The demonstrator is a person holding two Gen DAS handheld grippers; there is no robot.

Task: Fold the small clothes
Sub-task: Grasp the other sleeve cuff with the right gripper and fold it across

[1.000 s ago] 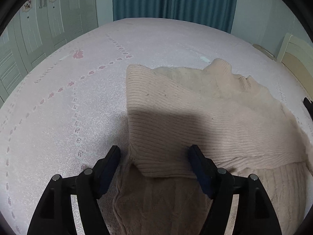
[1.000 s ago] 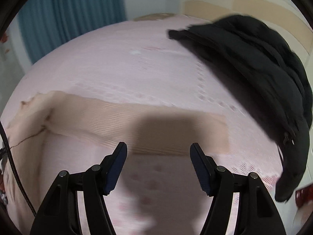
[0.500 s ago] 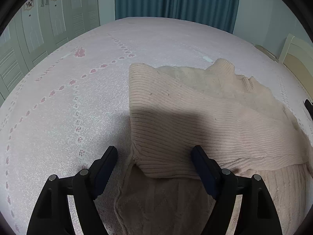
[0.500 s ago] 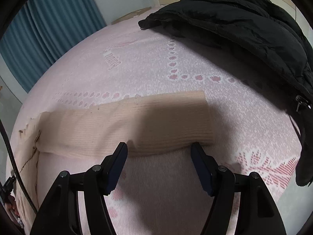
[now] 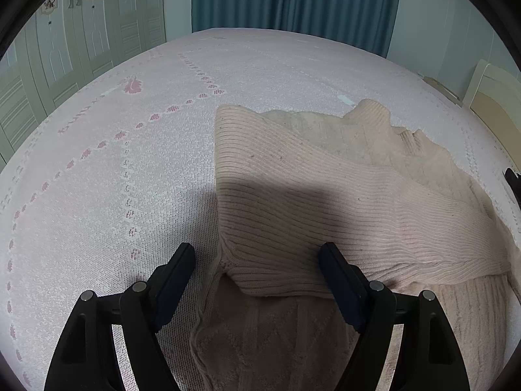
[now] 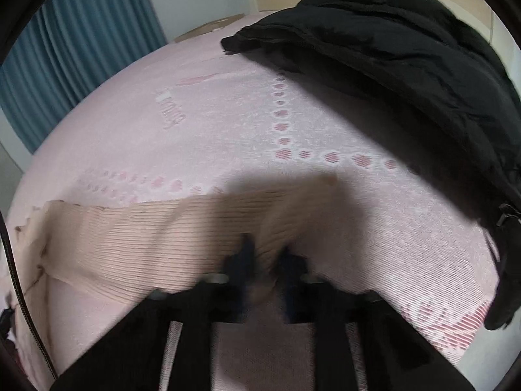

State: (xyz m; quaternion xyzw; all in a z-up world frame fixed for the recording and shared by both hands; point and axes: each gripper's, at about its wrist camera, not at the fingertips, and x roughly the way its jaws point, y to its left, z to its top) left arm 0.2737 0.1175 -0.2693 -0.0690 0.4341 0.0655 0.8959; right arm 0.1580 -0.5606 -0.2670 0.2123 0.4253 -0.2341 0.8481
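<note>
A beige ribbed knit sweater (image 5: pixel 325 202) lies on the pink bedspread (image 5: pixel 114 179), one sleeve folded across its body. My left gripper (image 5: pixel 257 257) is open, its fingers either side of the folded sleeve's cuff, just above it. In the right wrist view the other sleeve (image 6: pixel 146 238) stretches out flat to the right. My right gripper (image 6: pixel 265 254) is shut on that sleeve near its cuff end, and the cloth bunches between the fingers. The view is motion blurred.
A black jacket (image 6: pixel 407 75) lies heaped on the bed at the right, close beyond the sleeve's end. Teal curtains (image 5: pixel 293 0) and pale wardrobe doors (image 5: pixel 65 49) stand behind the bed. A black cable (image 6: pixel 19 286) hangs at the left edge.
My right gripper moved down onto the outstretched sleeve and closed on it near the cuff. The left gripper stayed open over the folded sleeve, hardly moving.
</note>
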